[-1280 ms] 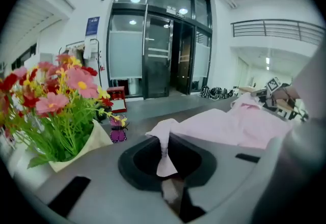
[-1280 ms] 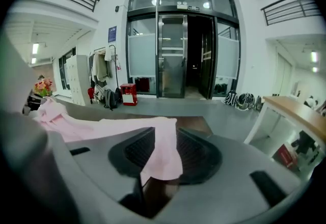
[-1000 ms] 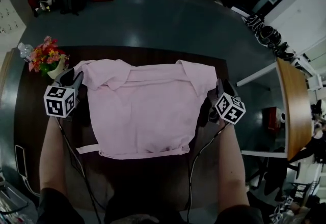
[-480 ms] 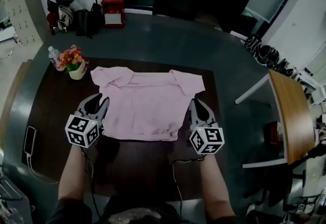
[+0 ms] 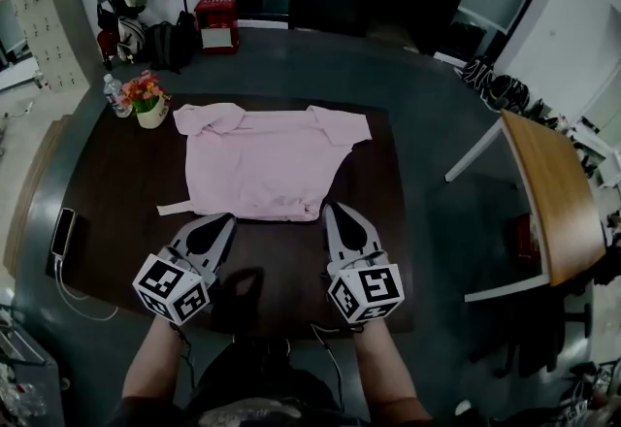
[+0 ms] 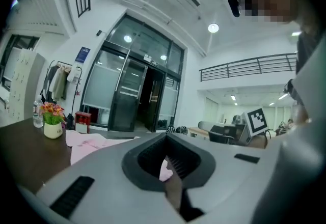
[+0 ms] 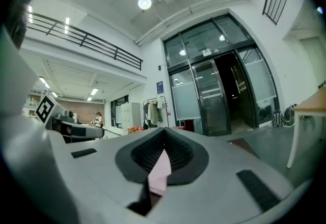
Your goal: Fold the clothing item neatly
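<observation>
1. The left tool (image 5: 228, 218) and right tool (image 5: 329, 207), jaws just closed, pinch the pink shirt (image 5: 262, 158) at its 6 o'clock hem.
2. The shirt lies spread on the dark surface (image 5: 112, 212), with flowers (image 5: 145, 93) at 10 o'clock.

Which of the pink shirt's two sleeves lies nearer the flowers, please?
The sleeve on the head view's left: the flowers stand right beside it, the other sleeve across the shirt.

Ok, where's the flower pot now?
In the head view, the flower pot stands at the far left corner of the table, between the water bottle and the pink shirt.
</observation>
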